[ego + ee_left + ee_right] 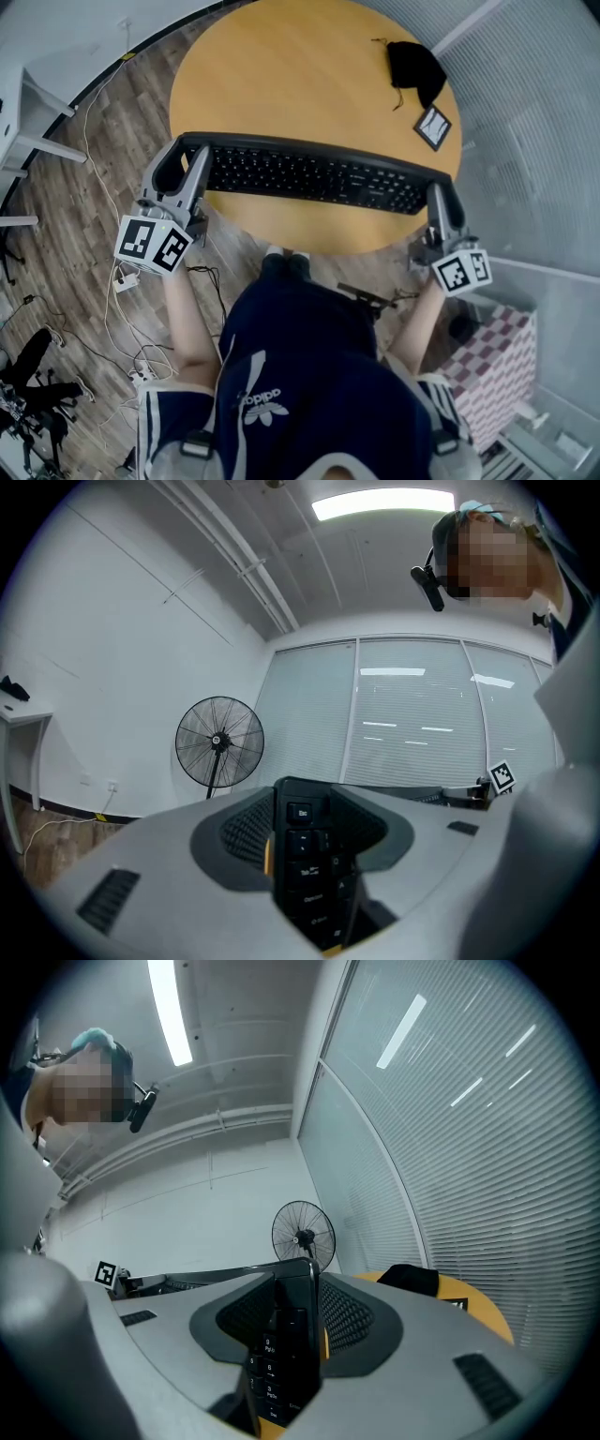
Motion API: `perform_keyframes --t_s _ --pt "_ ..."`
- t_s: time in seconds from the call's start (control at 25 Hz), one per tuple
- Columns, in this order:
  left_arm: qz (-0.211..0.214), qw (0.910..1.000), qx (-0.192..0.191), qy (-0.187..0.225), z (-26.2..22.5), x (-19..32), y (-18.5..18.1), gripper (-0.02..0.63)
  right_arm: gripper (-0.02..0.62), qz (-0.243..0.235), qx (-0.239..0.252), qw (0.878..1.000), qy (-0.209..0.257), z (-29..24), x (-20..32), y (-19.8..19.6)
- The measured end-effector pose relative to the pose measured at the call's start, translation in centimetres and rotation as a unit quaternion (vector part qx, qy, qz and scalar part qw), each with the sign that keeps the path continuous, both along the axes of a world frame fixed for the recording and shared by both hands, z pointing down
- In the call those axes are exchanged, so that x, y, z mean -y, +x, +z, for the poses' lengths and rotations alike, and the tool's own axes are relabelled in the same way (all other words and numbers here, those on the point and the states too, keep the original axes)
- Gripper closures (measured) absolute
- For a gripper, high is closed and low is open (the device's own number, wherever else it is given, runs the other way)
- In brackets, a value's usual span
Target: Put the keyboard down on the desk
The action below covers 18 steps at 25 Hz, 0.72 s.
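The black keyboard (309,173) runs with its long axis from 9 to 3 o'clock across the near part of the round desk (291,75). Its keys face up and its left end sits slightly farther from the person. The left gripper (184,157) is clamped on the left end, and the right gripper (441,199) on the right end. Whether the keyboard touches the desktop cannot be told. Only the head view shows its whole length, with a black pouch (417,66) and a marker card (432,127) at 1 o'clock. The left gripper view shows the Esc key between its jaws, and the right gripper view shows number keys. Both show a standing fan (219,741), which the head view lacks.
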<state>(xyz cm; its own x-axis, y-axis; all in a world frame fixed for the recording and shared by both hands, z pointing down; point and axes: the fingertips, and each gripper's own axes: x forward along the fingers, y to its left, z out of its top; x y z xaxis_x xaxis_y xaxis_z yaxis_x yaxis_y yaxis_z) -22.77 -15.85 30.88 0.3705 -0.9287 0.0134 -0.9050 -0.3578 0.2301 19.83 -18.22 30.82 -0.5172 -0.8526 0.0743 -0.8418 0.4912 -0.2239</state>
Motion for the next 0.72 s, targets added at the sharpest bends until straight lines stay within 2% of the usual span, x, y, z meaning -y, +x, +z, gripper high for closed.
perform_keyframes --t_s 0.72 --pt "-0.021 0.9997 0.009 -0.005 0.0 2.1 1.8 0.42 0.465 -0.009 0.016 1.0 -0.005 0.9 2.7 1.9"
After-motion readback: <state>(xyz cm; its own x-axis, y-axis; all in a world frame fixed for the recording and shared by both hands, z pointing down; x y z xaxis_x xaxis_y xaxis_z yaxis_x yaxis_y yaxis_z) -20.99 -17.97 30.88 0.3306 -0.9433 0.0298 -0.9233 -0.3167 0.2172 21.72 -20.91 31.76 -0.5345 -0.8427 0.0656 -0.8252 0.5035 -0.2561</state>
